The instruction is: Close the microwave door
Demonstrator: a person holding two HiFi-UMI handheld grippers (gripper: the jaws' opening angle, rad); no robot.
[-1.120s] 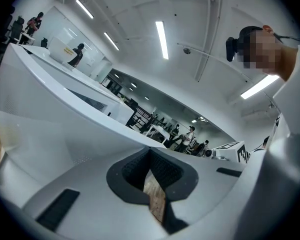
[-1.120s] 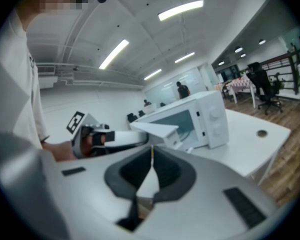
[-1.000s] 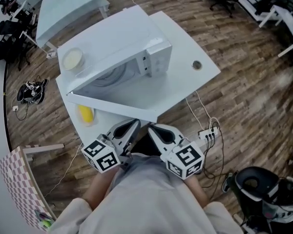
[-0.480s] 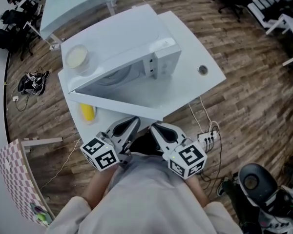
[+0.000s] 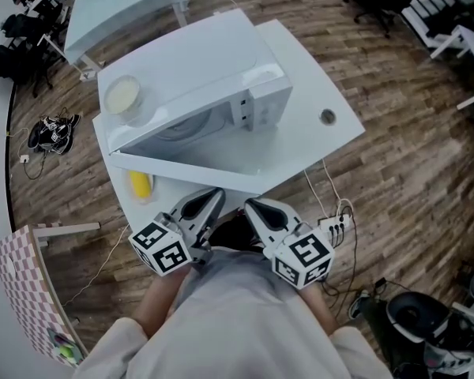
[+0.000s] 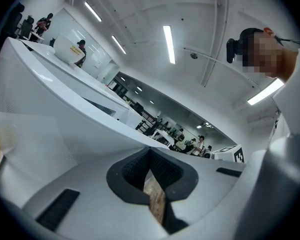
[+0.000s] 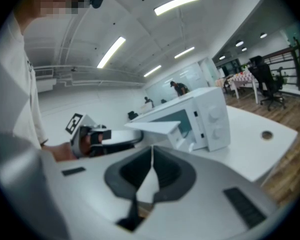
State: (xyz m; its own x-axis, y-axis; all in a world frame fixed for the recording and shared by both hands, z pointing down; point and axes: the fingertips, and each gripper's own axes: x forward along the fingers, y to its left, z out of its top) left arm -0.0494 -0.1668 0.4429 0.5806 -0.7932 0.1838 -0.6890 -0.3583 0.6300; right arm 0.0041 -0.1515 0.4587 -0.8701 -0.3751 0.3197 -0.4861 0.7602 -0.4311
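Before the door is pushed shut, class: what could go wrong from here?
1. The bowl sits on the microwave top near its edge; a hard slam might jolt it off.
2. The yellow object lies beside the open door; a sweeping gripper might knock it.
3. The left gripper and right gripper both have jaws shut; narrow tips may slip on the smooth door.

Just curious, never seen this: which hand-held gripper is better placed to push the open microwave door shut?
Probably the right hand-held gripper: its shut tips sit nearest the door's free end. The left hand-held gripper is further from that end.
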